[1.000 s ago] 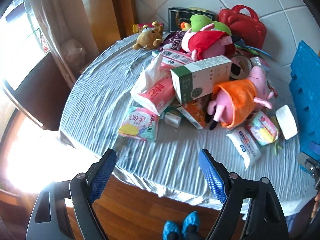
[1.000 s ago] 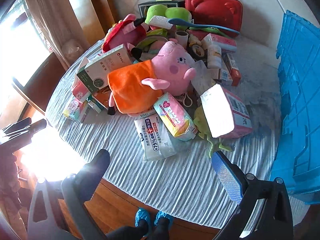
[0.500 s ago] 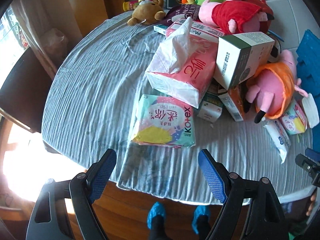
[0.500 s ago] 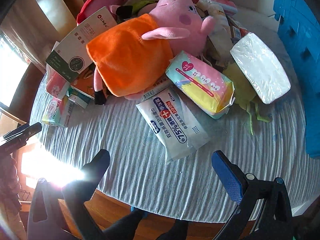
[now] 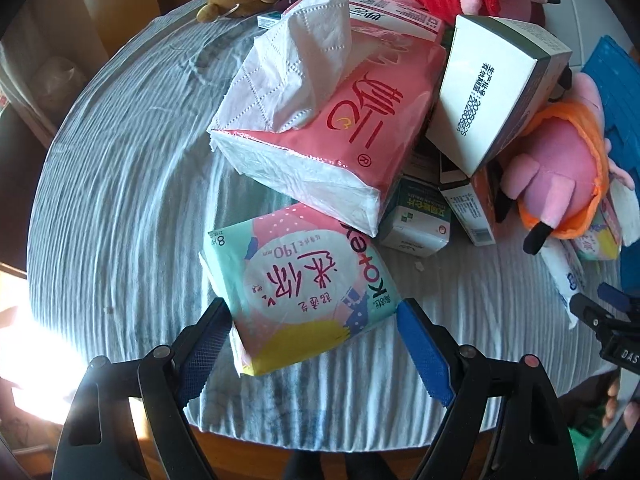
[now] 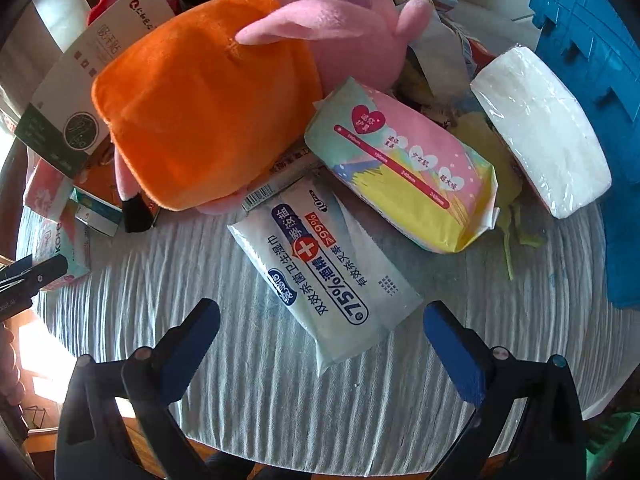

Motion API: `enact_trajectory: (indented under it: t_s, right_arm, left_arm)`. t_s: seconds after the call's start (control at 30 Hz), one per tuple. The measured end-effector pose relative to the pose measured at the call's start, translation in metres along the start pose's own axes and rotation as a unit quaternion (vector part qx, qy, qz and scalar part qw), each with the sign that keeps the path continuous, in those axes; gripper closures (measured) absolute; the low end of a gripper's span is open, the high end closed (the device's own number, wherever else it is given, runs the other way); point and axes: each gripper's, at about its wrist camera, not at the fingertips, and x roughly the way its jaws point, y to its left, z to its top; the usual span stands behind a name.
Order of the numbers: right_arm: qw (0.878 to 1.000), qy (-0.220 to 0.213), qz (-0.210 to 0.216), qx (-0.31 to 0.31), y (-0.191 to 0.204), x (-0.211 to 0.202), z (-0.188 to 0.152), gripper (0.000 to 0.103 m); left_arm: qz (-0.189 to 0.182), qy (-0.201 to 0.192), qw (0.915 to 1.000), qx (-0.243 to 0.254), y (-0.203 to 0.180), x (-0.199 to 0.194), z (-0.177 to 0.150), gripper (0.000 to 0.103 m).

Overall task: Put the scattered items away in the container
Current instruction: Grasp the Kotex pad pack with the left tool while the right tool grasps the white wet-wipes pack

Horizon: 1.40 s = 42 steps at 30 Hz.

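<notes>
Left gripper: fingers spread wide, straddling the near end of the Kotex pack at lower centre; nothing clamped.
Right gripper: fingers wide apart, holding nothing; wet-wipes pack lies between the tips.
Tablecloth: grey, ribbed.
Container: blue crate, upper right.

The left gripper has its jaws spread wide, both blue-padded fingers low over the table surface, one on each side of a flat packet without clearly pressing it; the right gripper is likewise wide apart, its fingers reaching forward and down, nothing between the pads; a bare hand shows at the left edge of the right wrist view, behind the other gripper's tip.
</notes>
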Motion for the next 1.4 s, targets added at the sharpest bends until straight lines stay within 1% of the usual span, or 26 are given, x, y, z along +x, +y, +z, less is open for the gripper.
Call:
enact_trajectory:
  t_s: [0.17,0.3,0.33,0.37,0.4,0.43,0.53,0.67,0.73,0.77,0.8,0.83,0.9,0.93,0.97,1.0,1.07,1.1,1.13,1.17,1.2,1.23,1.33,1.4]
  right_arm:
    - [1.0,0.004,-0.007,-0.002,-0.004,0.016,0.008,0.0]
    - [1.0,0.001,-0.013,-0.002,-0.005,0.021,0.007,0.0]
    - [1.0,0.0,-0.017,-0.003,-0.004,0.021,0.006,0.002]
    - [1.0,0.0,-0.022,-0.003,-0.003,0.02,0.005,0.006]
    - [1.0,-0.001,-0.027,-0.003,-0.003,0.018,0.005,0.017]
    - [0.999,-0.002,-0.031,-0.003,-0.002,0.017,0.004,0.023]
    - [1.0,0.003,-0.026,-0.005,0.002,0.013,0.0,0.028]
    - [1.0,0.002,-0.004,-0.008,0.007,0.009,-0.005,0.028]
    - [1.0,-0.001,0.006,0.001,0.006,0.007,-0.006,0.022]
    - [1.0,-0.003,0.009,0.005,0.005,0.006,-0.005,0.022]
    - [1.0,-0.005,0.006,0.005,0.004,0.005,-0.003,0.019]
    - [1.0,-0.007,0.0,0.003,0.005,0.005,-0.001,0.014]
    - [1.0,-0.009,-0.003,-0.003,0.006,0.006,0.004,0.008]
    - [1.0,-0.01,-0.002,-0.006,0.007,0.007,0.007,0.006]
    - [1.0,-0.01,-0.003,-0.01,0.007,0.008,0.009,0.006]
    - [1.0,-0.01,-0.006,-0.015,0.008,0.011,0.011,0.006]
    - [1.0,-0.006,-0.009,-0.019,0.009,0.017,0.014,0.006]
    - [1.0,-0.001,-0.009,-0.019,0.008,0.02,0.015,0.006]
    - [1.0,0.006,-0.009,-0.016,0.008,0.023,0.014,0.013]
    - [1.0,0.005,-0.018,-0.019,0.009,0.024,0.013,0.017]
    - [0.999,0.004,-0.023,-0.024,0.011,0.023,0.013,0.03]
    - [0.999,0.005,-0.022,-0.027,0.013,0.022,0.013,0.037]
    - [0.999,0.01,-0.018,-0.034,0.016,0.02,0.011,0.039]
    - [0.999,0.013,-0.01,-0.034,0.017,0.019,0.008,0.04]
  left_arm:
    - [-0.004,0.0,1.0,-0.009,0.002,0.006,0.006,0.003]
    - [-0.016,0.001,0.9998,-0.013,0.008,0.007,0.003,0.002]
    - [-0.018,0.001,0.9997,-0.015,0.01,0.006,0.002,0.003]
    - [-0.021,-0.001,0.9997,-0.014,0.012,0.003,0.0,0.007]
    - [-0.025,-0.003,0.9996,-0.011,0.014,0.001,-0.002,0.016]
    - [-0.03,-0.004,0.9995,-0.008,0.015,-0.001,-0.004,0.018]
    - [-0.025,0.0,0.9996,-0.012,0.012,-0.001,-0.005,0.019]
    - [-0.016,0.005,0.9997,-0.018,0.007,0.001,-0.005,0.016]
    - [-0.012,0.008,0.9997,-0.021,0.005,0.001,-0.006,0.013]
    - [-0.01,0.009,0.9997,-0.023,0.004,0.002,-0.006,0.011]
    - [-0.008,0.011,0.9996,-0.024,0.003,0.002,-0.006,0.009]
    - [-0.006,0.012,0.9996,-0.026,0.002,0.002,-0.007,0.009]
    - [0.007,0.021,0.9994,-0.025,-0.002,0.008,-0.008,0.009]
    - [0.012,0.023,0.9994,-0.024,-0.003,0.011,-0.009,0.009]
    - [0.016,0.024,0.9993,-0.022,-0.005,0.013,-0.01,0.012]
    - [0.018,0.02,0.9995,-0.017,-0.006,0.012,-0.012,0.023]
    - [0.022,0.009,0.9997,-0.008,-0.008,0.007,-0.015,0.028]
    - [0.022,0.008,0.9997,-0.006,-0.008,0.006,-0.016,0.034]
    - [0.021,0.006,0.9997,-0.005,-0.008,0.004,-0.016,0.037]
    - [0.02,0.005,0.9998,-0.004,-0.008,0.001,-0.016,0.039]
    - [0.019,0.003,0.9998,-0.003,-0.008,-0.001,-0.017,0.041]
    - [0.018,0.002,0.9998,-0.001,-0.009,-0.002,-0.017,0.044]
    - [0.02,0.0,0.9998,0.007,-0.012,-0.006,-0.019,0.05]
    - [0.018,0.003,0.9998,0.011,-0.013,-0.007,-0.021,0.051]
